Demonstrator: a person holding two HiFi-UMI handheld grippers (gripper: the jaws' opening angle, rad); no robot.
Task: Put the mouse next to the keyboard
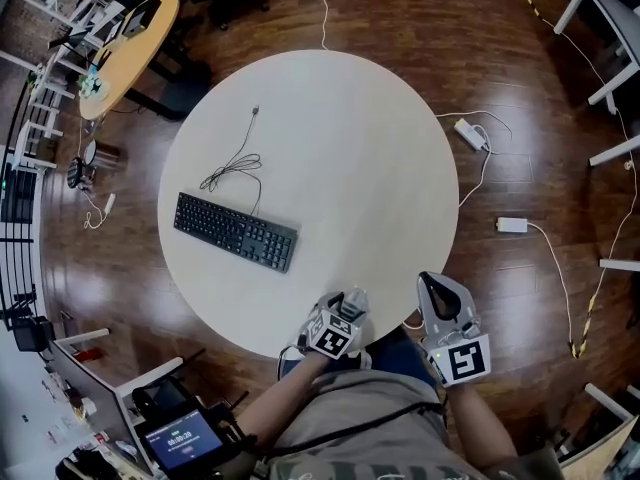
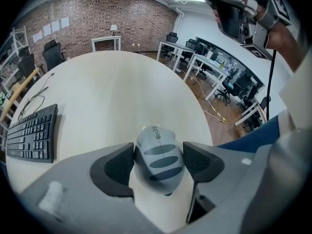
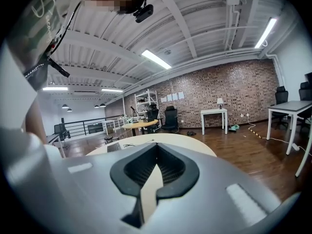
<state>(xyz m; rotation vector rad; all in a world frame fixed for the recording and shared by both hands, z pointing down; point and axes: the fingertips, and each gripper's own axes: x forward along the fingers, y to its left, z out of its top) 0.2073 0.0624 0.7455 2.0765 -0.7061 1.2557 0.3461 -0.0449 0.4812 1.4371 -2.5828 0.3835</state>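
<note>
Round cream table on a dark wood floor. Black keyboard sits left of centre, long axis diagonal, with its black cable looped behind it. Left gripper is at the near table edge, fingers clamped on both sides of the grey striped mouse. Mouse long axis runs along the fingers, wheel end pointing away toward table centre, well apart from the keyboard. Right gripper is raised beside the table edge, fingers closed tip to tip, nothing held.

L tool clamps mouse; R tool closed, empty.
</note>
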